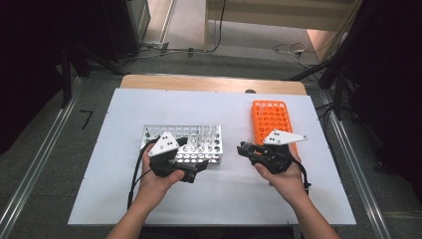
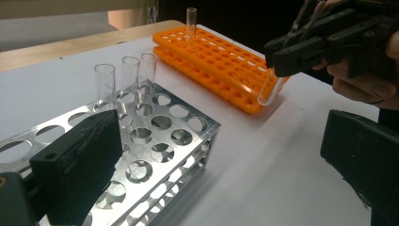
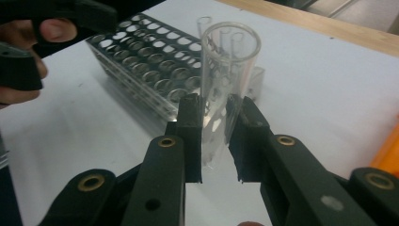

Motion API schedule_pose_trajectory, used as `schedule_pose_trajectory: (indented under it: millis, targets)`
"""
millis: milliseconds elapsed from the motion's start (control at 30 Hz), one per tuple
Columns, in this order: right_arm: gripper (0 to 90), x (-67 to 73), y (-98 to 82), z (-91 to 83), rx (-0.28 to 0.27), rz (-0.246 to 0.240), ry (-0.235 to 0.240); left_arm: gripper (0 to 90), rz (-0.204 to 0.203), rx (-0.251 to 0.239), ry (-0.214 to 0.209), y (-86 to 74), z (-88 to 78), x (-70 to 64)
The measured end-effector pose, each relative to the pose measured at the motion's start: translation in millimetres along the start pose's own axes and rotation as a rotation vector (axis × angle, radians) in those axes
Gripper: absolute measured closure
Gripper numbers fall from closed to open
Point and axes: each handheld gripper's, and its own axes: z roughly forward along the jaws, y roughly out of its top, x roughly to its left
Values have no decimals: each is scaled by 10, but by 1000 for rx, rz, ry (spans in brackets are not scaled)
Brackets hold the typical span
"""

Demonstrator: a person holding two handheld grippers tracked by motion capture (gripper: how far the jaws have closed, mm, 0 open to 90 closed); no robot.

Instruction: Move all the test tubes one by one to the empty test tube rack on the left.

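My right gripper is shut on a clear glass test tube, which stands upright between its pads with the open mouth up. In the left gripper view the right gripper hangs over the white board with the test tube slanting below it, just in front of the orange rack. In the high view the right gripper is between the orange rack and the metal rack. My left gripper is open, one jaw over the metal rack, the other out past its corner. The left gripper sits at that rack's front edge.
Three empty tubes stand in the metal rack's far holes, and one tube stands in the orange rack. Both racks rest on a white board on a wooden table. Cables lie on the floor beyond.
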Motion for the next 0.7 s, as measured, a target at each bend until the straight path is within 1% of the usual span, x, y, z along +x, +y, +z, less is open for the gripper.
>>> schedule_pose_trajectory:
  millis: [133,233,367,400,467,500,633,700]
  targets:
    - [732,105,10,44,4,-17,40,0,2,-5,-19,13,8,-34]
    - [732,176,8,83,14,-34,58,0,-1,-9,-39,25,10,-60]
    - [732,271,7,141,25,-53,85,30,4,-9,-53,46,15,-101]
    - [732,294,6,157,26,-55,92,34,-1,-12,-55,50,19,-115]
    - [732,333,0,189,34,-69,101,60,-4,-12,-55,61,24,-135]
    - [732,352,-3,203,39,-67,109,76,0,-10,-59,66,27,-141]
    - [732,412,-9,259,49,-80,122,176,2,-12,-70,82,43,-188]
    - [733,445,-9,285,54,-84,127,238,13,-9,-75,89,55,-226]
